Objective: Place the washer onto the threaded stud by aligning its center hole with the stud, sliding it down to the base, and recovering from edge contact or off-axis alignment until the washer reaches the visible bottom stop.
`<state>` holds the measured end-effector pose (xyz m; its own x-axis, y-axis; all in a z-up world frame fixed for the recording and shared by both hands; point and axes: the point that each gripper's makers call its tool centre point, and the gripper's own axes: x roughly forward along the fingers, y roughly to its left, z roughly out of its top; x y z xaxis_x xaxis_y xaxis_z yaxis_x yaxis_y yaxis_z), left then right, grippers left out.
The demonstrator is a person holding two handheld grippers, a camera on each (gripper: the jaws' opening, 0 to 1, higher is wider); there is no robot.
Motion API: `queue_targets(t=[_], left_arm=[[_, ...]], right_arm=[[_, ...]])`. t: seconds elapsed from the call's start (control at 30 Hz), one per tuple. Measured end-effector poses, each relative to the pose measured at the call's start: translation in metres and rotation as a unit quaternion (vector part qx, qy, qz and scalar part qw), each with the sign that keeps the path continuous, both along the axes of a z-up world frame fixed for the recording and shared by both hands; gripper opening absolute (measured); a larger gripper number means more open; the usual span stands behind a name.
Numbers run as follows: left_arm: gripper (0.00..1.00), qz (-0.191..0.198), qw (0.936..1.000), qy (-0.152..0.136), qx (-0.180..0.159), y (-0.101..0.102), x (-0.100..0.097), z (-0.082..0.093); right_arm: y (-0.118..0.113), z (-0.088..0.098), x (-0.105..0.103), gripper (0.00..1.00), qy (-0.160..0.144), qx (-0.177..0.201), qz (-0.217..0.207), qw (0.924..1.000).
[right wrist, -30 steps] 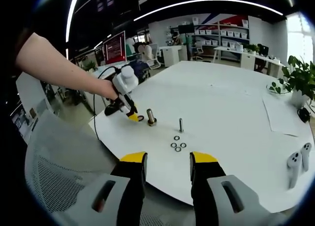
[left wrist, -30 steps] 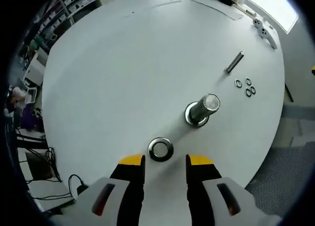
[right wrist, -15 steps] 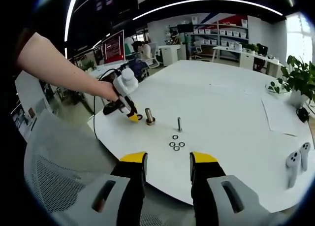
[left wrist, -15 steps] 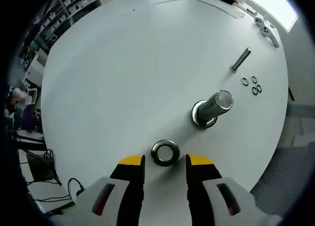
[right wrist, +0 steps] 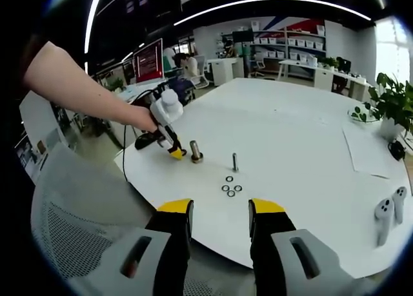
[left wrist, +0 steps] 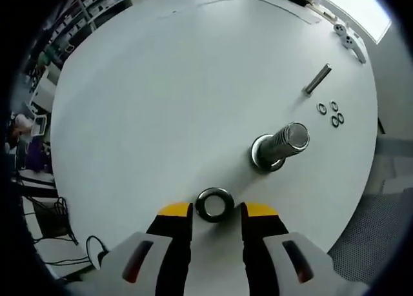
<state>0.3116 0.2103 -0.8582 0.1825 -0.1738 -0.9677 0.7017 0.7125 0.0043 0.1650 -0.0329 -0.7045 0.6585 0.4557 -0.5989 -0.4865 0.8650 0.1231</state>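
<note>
A dark metal washer lies flat on the white round table, just between the yellow tips of my left gripper. The jaws stand open, with a small gap on each side of the washer. The thick threaded stud stands upright on its round base, ahead and to the right of the washer. In the right gripper view a person's hand holds the left gripper low beside the stud. My right gripper hangs open over the table's near edge, holding nothing.
A slim bolt and several small rings sit beyond the stud. White hand controllers lie at the table's right. A mesh chair stands below the table edge, and a potted plant sits far right.
My left gripper has crept forward, so the washer now sits between its tips instead of ahead of them, and the jaws have narrowed slightly. The right gripper has stayed put.
</note>
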Motion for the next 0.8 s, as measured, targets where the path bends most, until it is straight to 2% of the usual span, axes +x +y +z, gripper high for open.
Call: queue_targets(t=[0.33, 0.43, 0.53, 0.8], left_arm=[[0.28, 0.005, 1.0, 0.004, 0.004, -0.0001, -0.0011, -0.0001], [0.26, 0.012, 0.9999, 0.003, 0.004, 0.0, 0.0008, 0.0], [0.21, 0.003, 1.0, 0.0, 0.003, -0.0029, -0.0005, 0.0005], [0.21, 0.009, 1.0, 0.0, 0.002, -0.0031, -0.0026, 0.0008]], right_arm=[[0.0001, 0.0, -0.0003, 0.37, 0.0, 0.0, 0.0, 1.0], [-0.0003, 0.0, -0.0002, 0.37, 0.0, -0.001, 0.0, 1.0], [-0.0003, 0.0, -0.0004, 0.37, -0.001, -0.002, 0.0, 1.0], [-0.0004, 0.0001, -0.0004, 0.36, -0.001, -0.002, -0.001, 1.0]])
